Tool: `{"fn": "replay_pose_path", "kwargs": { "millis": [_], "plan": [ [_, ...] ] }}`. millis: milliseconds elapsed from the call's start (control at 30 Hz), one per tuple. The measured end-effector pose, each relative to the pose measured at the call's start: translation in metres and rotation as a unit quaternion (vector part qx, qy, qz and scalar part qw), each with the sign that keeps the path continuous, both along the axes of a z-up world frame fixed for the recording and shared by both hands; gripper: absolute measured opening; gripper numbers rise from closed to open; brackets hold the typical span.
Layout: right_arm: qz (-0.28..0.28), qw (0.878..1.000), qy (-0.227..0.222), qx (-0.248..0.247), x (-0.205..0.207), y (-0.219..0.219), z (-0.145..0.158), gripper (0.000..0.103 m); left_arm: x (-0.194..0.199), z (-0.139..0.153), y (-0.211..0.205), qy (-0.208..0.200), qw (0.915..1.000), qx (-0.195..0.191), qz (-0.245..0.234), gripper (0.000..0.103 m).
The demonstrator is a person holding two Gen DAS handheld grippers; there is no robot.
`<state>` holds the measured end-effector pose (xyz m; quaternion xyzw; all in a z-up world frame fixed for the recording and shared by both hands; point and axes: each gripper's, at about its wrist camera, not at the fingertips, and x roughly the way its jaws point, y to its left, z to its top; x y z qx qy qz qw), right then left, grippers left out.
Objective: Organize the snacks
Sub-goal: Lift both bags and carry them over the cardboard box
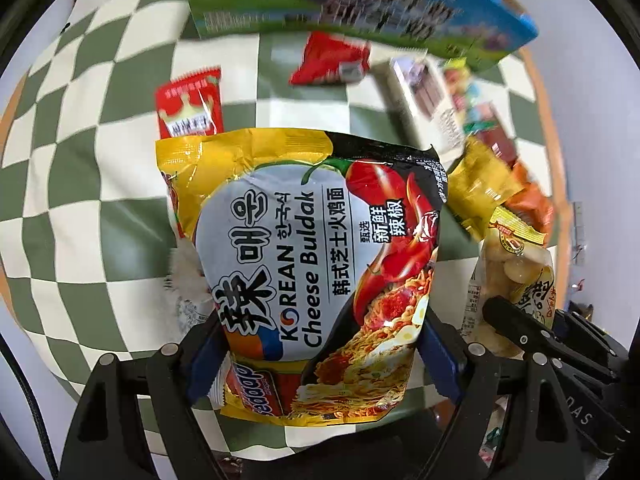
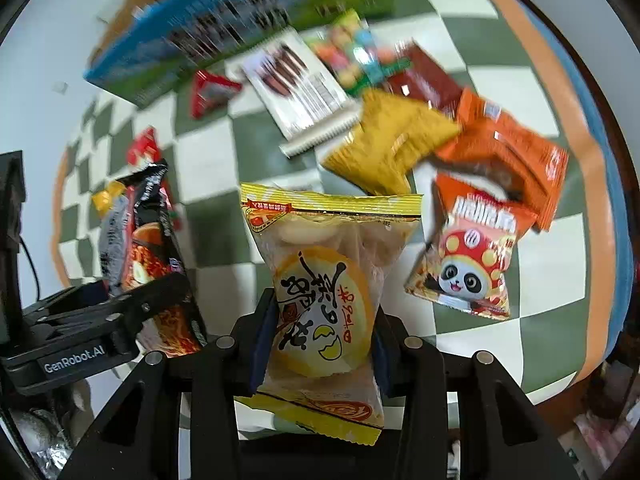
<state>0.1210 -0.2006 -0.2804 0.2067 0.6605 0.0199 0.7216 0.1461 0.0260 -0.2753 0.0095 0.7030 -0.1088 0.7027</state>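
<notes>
Left hand-held gripper (image 1: pixel 320 354): wide, clamped on noodle packet (image 1: pixel 308 264) | Right hand-held gripper (image 2: pixel 320 344): narrow, pinching egg-snack bag (image 2: pixel 326 292) | Both lifted above checkered surface (image 1: pixel 80 160), beside each other

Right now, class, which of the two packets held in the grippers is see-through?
The yellow-topped egg-biscuit packet in the right gripper: its pale round biscuits show through the wrapper. The noodle packet in the left gripper is fully printed.

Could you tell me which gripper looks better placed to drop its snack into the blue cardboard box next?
Probably left: its gripper, shut on the yellow Cheese Buldak noodle packet, faces the box almost directly. The right gripper sees it off to one side.
</notes>
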Motion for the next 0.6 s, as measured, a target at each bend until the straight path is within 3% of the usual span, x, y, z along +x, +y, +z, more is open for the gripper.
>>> {"fn": "replay_pose_path", "kwargs": {
  "millis": [133, 267, 333, 467, 600],
  "plan": [
    [-0.005, 0.999, -0.041, 0.007, -0.014, -0.01, 0.054, 0.044, 0.013, 0.036, 0.004, -0.023, 0.9994, -0.025, 0.003, 0.084],
    [-0.004, 0.997, -0.081, 0.018, -0.002, -0.032, 0.104, 0.044, 0.04, 0.07, -0.001, -0.047, 0.9981, -0.04, 0.001, 0.084],
    [-0.002, 0.995, -0.095, 0.023, 0.011, -0.049, 0.118, 0.044, 0.067, 0.1, -0.013, -0.05, 0.9978, -0.044, 0.002, 0.084],
    [0.008, 0.992, -0.121, 0.027, 0.038, -0.073, 0.146, 0.044, 0.106, 0.124, -0.022, -0.063, 0.9966, -0.051, 0.014, 0.084],
    [0.02, 0.989, -0.144, 0.022, 0.082, -0.091, 0.163, 0.044, 0.171, 0.151, -0.035, -0.07, 0.9951, -0.062, 0.031, 0.084]
  ]
}}
